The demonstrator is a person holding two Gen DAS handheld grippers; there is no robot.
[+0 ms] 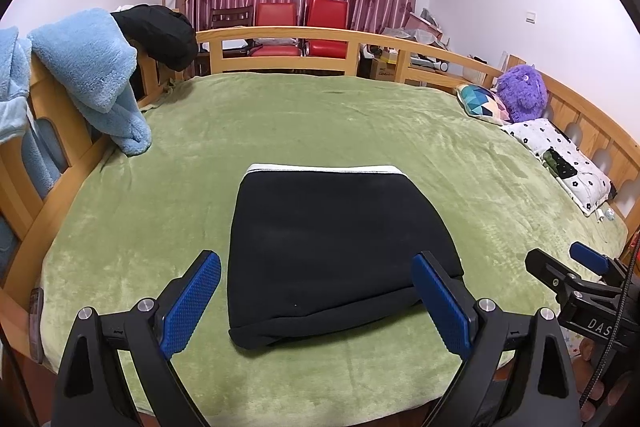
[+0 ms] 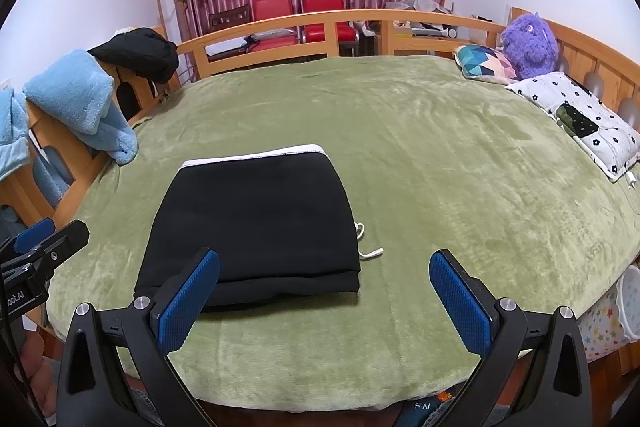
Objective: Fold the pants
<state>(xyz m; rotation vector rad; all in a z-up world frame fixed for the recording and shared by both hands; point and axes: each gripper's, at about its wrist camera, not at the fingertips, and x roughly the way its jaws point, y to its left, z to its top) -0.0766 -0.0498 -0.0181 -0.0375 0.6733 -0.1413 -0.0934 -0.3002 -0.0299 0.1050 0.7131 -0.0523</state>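
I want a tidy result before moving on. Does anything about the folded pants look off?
Mostly neat: the black pants lie folded flat on the green blanket. One oddity: a white drawstring trails out from their right edge.

Black left gripper (image 1: 316,291) and right gripper (image 2: 324,291), blue dimpled pads, silver screws.

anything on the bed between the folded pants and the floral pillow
Mostly bare green blanket; only a white drawstring pokes out beside the black pants, well short of the floral pillow. The right wrist view shows it.
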